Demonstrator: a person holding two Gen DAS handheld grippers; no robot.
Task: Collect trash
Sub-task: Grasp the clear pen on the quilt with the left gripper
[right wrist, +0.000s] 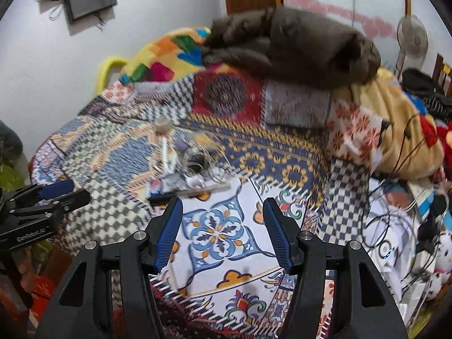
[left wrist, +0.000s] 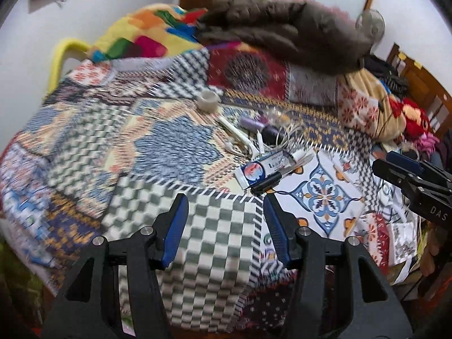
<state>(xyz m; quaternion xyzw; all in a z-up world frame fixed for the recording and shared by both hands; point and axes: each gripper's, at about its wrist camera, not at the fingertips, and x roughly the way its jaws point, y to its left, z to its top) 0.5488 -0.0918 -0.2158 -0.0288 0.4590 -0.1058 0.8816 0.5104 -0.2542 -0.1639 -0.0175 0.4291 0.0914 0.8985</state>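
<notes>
A heap of small litter lies in the middle of the patterned bedspread [left wrist: 175, 152]: a blue and white carton [left wrist: 255, 173], a thin black stick [left wrist: 267, 184], tangled white cord [left wrist: 285, 132], a purple item [left wrist: 251, 124] and a small white cup [left wrist: 208, 100]. My left gripper [left wrist: 225, 200] hangs open just short of the carton, with nothing between its fingers. My right gripper [right wrist: 223, 202] is open too and holds nothing, over a white floral patch near the heap [right wrist: 195, 161]. In the left wrist view the right gripper [left wrist: 395, 171] comes in from the right. In the right wrist view the left gripper [right wrist: 65, 190] sits at the left.
A brown jacket [right wrist: 296, 45] and a multicoloured blanket [right wrist: 166, 53] are piled at the bed's far end. A tan blanket, plush toys [right wrist: 443, 138], black cables [right wrist: 395, 220] and boxes crowd the right side. A yellow frame [left wrist: 60, 56] stands at the far left and a fan [right wrist: 412, 36] by the wall.
</notes>
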